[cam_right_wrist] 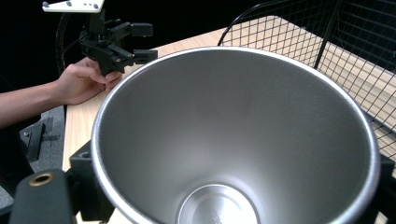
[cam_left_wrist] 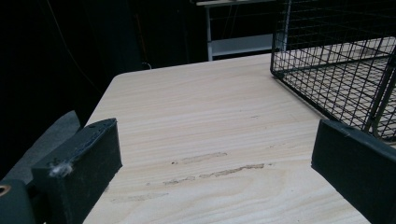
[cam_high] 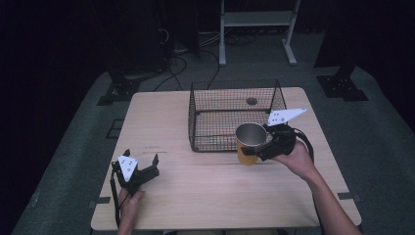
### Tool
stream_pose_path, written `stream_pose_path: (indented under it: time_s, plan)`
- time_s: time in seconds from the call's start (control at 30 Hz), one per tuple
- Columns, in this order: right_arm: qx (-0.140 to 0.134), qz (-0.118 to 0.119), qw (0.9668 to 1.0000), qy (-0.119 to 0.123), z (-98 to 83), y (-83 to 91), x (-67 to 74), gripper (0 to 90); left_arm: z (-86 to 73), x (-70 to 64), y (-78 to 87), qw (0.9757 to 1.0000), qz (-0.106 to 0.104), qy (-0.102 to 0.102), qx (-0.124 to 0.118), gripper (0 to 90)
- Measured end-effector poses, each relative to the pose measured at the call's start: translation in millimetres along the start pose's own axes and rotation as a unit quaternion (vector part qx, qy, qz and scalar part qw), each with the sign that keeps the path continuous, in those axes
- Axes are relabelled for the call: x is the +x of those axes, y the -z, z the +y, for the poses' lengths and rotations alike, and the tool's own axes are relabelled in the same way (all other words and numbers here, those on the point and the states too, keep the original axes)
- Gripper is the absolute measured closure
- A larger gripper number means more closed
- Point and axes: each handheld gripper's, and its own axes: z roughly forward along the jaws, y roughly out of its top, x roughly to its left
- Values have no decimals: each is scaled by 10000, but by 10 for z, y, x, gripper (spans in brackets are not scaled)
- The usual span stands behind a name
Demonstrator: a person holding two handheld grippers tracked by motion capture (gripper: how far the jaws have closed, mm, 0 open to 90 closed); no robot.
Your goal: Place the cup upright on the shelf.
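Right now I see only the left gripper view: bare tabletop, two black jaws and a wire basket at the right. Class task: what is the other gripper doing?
Observer: The right gripper is shut on a metal cup with a yellow outside, upright, just in front of the wire basket.
Operator: Is anything in the cup?
Observer: No. The right gripper view looks straight into it, down to a bare steel bottom.
Operator: And the basket?
Observer: From the high view it holds nothing; the tabletop shows through its mesh.
Operator: Where is my own gripper?
Observer: The left gripper is open near the table's front left corner, apart from the basket.
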Motion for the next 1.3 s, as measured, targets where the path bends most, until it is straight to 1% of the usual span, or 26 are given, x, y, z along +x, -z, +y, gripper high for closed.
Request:
stream_pose_path:
  time_s: [0.07, 0.23, 0.3, 0.47, 0.57, 0.63, 0.93, 1.03, 1.3]
  plan:
    - [23, 11, 10000, 13, 50, 4, -38, 131, 0, -1, 2, 10000, 2, -12, 6, 8]
    - [11, 37, 10000, -47, 139, 5, -118, 131, 0, 2, -1, 10000, 3, 8, -6, 8]
    - [32, 24, 10000, -40, 165, -5, -151, 131, 0, 0, 1, 10000, 0, 12, -6, 8]
    - [69, 20, 9999, -118, 213, -37, -233, 131, 0, 0, 1, 10000, -3, 0, -8, 8]
    - [101, -2, 9999, -110, 256, -51, -275, 130, -1, -3, 2, 10000, -5, -7, -12, 8]
    - [92, 31, 9998, -146, 286, -60, -303, 130, -1, -4, 2, 10000, -8, -17, -14, 8]
    - [80, -39, 9997, -224, 439, -99, -447, 130, -1, -6, 3, 10000, -15, -29, -13, 8]
    - [142, -111, 9996, -197, 499, -125, -484, 130, -1, -4, 2, 10000, -14, -7, -15, 8]
    - [222, -237, 9990, -302, 594, -201, -619, 129, -1, -4, 4, 10000, -16, -15, -17, 8]
